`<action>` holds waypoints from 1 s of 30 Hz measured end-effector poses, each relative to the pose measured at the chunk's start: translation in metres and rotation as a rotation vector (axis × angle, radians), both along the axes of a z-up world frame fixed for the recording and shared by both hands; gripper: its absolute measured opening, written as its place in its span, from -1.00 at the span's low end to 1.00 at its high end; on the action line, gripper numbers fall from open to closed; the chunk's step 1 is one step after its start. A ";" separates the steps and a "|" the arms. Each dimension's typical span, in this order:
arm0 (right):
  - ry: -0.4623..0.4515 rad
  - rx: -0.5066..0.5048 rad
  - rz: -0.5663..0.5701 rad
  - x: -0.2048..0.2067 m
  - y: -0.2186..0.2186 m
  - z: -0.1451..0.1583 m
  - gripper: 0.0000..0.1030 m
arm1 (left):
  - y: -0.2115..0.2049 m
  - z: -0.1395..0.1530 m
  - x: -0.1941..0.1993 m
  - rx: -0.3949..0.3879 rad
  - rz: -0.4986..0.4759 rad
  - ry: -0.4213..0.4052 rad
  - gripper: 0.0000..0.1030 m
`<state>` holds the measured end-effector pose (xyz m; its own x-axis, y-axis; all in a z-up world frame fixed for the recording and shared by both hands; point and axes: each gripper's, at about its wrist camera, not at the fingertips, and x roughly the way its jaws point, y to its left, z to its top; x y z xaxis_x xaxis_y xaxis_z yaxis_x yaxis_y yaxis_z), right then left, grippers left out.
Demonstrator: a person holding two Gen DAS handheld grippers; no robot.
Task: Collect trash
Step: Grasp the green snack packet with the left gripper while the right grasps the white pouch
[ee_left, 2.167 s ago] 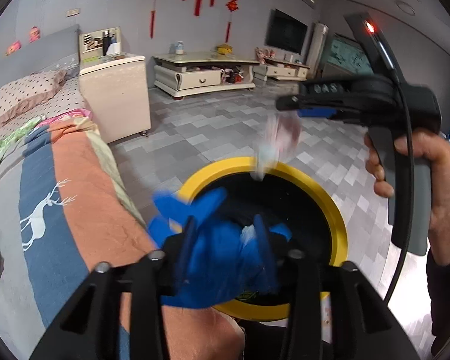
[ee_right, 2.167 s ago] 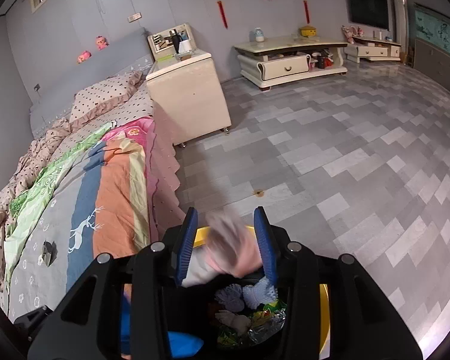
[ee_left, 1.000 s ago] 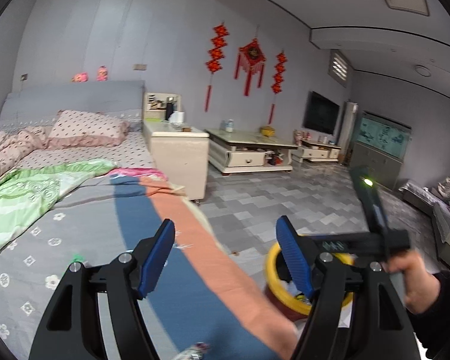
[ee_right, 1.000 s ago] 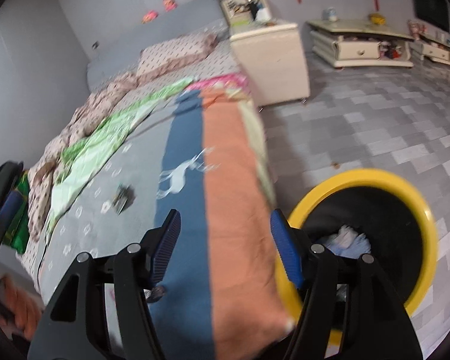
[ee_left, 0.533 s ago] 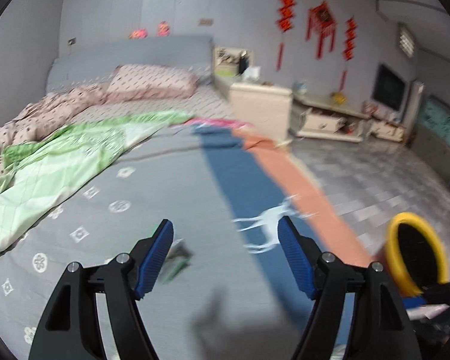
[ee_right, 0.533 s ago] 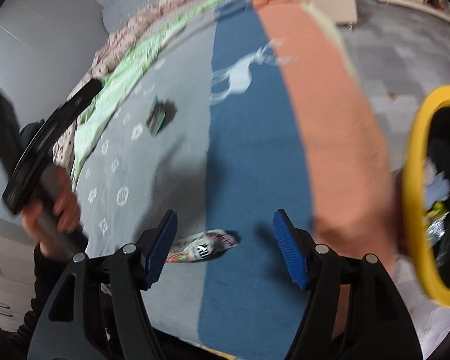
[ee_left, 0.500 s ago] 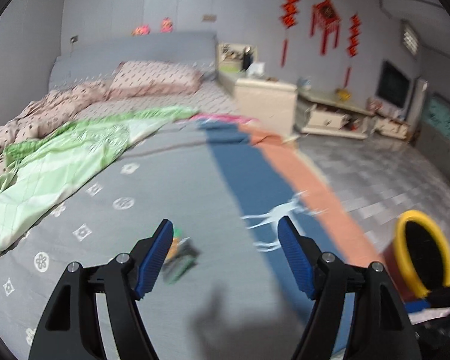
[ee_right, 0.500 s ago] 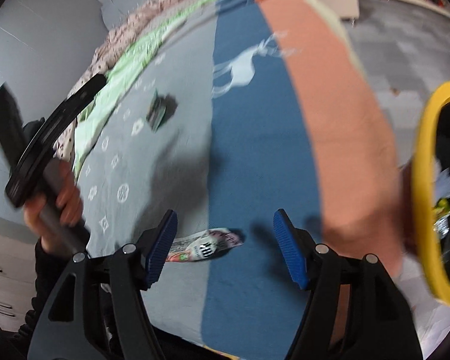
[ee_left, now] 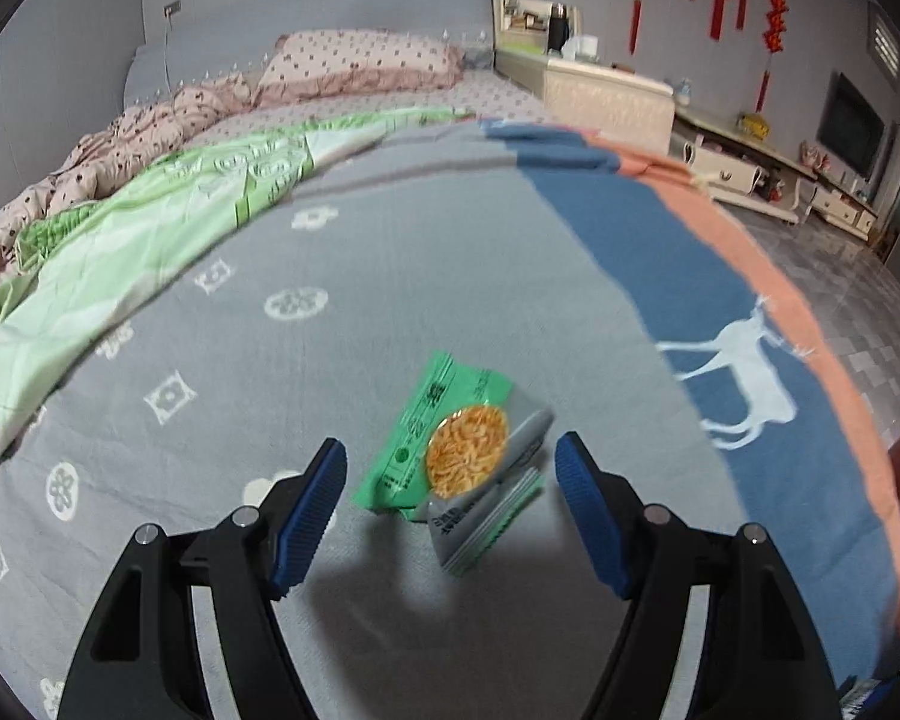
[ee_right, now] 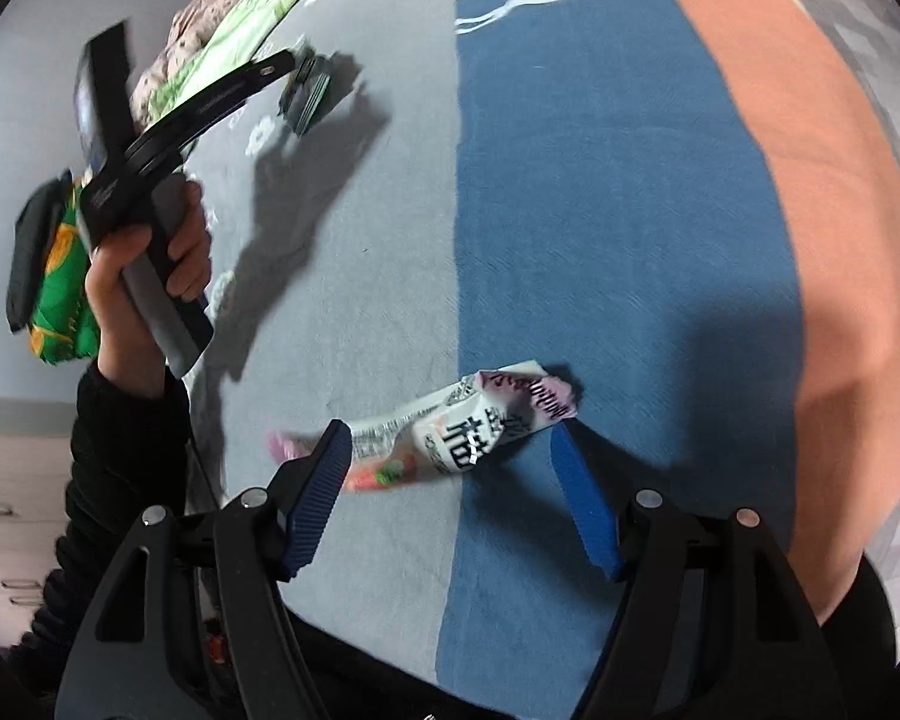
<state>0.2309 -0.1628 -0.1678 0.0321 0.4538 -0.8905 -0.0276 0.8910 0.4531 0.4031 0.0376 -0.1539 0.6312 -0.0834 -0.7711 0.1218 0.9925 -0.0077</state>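
Left wrist view: the left gripper, spread wide, brackets a green snack packet on the bedspread. The right gripper, also spread, brackets a white wrapper. Both look light, crinkly and slippery; pinch mid-body.

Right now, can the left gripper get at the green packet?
Probably yes. The left gripper is open, with the green packet lying flat on the blanket between its fingers and nothing over it. Whether the fingertips already reach blanket level is unclear.
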 end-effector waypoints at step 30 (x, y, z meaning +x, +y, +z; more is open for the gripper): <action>-0.298 -0.073 0.102 -0.038 -0.003 0.056 -0.46 | 0.019 0.035 -0.057 -0.127 -0.032 -0.105 -0.87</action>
